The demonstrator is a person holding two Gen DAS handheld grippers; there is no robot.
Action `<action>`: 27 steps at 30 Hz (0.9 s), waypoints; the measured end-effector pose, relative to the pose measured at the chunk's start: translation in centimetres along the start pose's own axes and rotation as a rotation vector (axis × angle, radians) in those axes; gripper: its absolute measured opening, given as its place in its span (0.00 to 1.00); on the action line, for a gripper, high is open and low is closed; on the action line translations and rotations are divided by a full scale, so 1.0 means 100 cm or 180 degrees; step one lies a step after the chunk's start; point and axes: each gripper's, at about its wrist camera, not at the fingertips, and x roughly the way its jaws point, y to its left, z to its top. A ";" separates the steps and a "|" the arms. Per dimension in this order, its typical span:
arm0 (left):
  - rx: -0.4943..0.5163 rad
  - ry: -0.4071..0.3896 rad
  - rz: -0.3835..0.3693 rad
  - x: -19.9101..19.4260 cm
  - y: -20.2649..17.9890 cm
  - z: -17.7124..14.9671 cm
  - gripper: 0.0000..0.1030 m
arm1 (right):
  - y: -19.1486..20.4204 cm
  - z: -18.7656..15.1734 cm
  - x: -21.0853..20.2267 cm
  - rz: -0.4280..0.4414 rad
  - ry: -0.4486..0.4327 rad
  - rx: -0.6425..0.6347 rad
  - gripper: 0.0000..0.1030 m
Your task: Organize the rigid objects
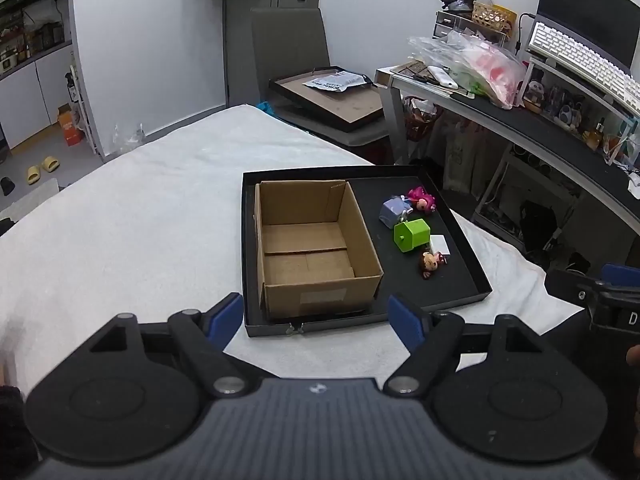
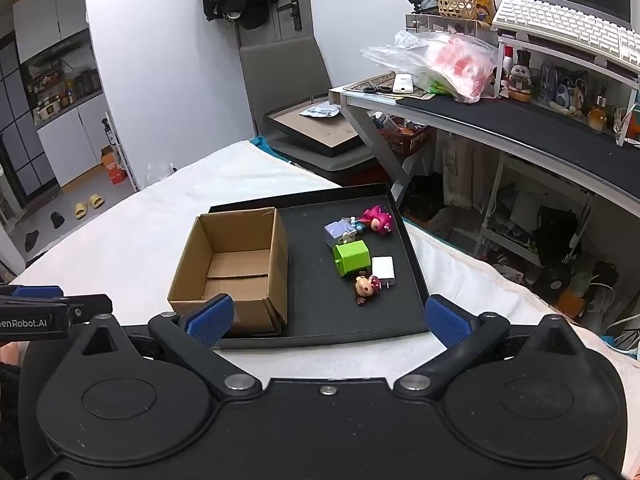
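Note:
A black tray [image 1: 460, 296] [image 2: 416, 280] lies on the white bed. An empty open cardboard box [image 1: 312, 240] [image 2: 240, 264] stands in its left half. In the right half lie a pink figure [image 1: 422, 199] [image 2: 378, 218], a lilac block [image 1: 394, 211] [image 2: 340, 232], a green cube [image 1: 412, 235] [image 2: 352, 257], a white charger [image 1: 440, 245] [image 2: 383, 269] and a brown-haired doll [image 1: 431, 263] [image 2: 366, 287]. My left gripper [image 1: 316, 316] is open and empty, before the tray's near edge. My right gripper [image 2: 328, 320] is open and empty, also at the near edge.
The white bed [image 1: 140, 208] spreads left of the tray. A desk [image 1: 520, 120] with bags, a keyboard and clutter stands to the right. A grey chair [image 1: 296, 52] with a flat tray on it stands behind the bed.

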 end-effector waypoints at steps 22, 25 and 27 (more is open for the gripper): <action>0.0000 -0.0026 0.0019 -0.001 -0.002 -0.003 0.76 | -0.001 -0.005 -0.003 0.0011 -0.0001 0.0024 1.00; -0.0010 -0.0020 0.0022 -0.001 -0.001 -0.003 0.76 | 0.000 -0.005 -0.002 0.0010 -0.0001 0.0013 1.00; -0.0024 -0.0028 0.0019 -0.002 0.000 -0.003 0.76 | 0.000 -0.005 -0.002 0.0010 -0.0006 0.0017 1.00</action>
